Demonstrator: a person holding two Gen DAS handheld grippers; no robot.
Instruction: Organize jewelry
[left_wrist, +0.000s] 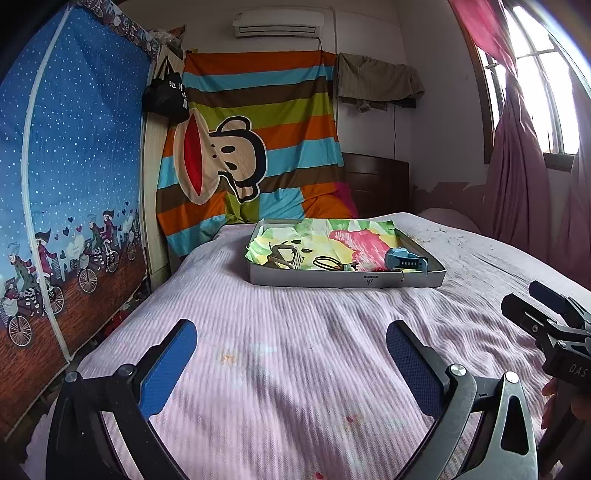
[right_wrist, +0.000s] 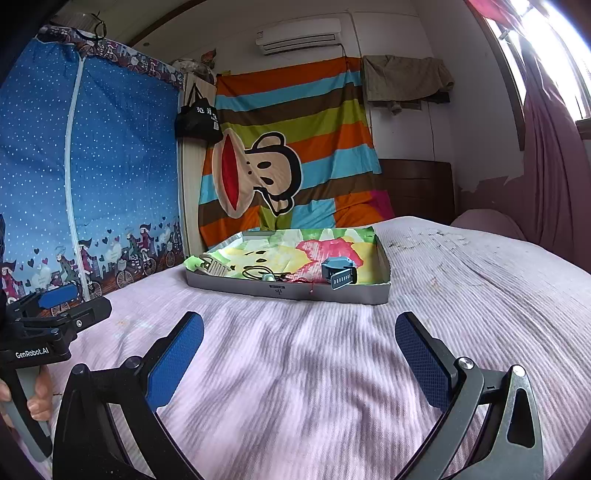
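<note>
A shallow grey tray (left_wrist: 343, 281) (right_wrist: 288, 292) lined with bright flowery paper lies on the pink bedspread, well ahead of both grippers. In it are a beige hair claw (left_wrist: 282, 255) (right_wrist: 215, 266), a dark hair tie (left_wrist: 325, 263) (right_wrist: 256, 272), a small teal trinket (left_wrist: 349, 267) (right_wrist: 267, 277) and a blue watch (left_wrist: 404, 259) (right_wrist: 338, 273). My left gripper (left_wrist: 291, 352) is open over bare bedspread with nothing between its blue pads. My right gripper (right_wrist: 299, 345) is also open and empty, beside the left one.
The pink bed (left_wrist: 295, 332) fills the foreground. A blue fabric wardrobe (left_wrist: 74, 184) stands along the left, a striped cartoon sheet (left_wrist: 255, 147) hangs behind, and a dark headboard (left_wrist: 380, 184) and pink curtains (left_wrist: 517, 177) are at the right. A hand (right_wrist: 38, 402) holds the left gripper's handle.
</note>
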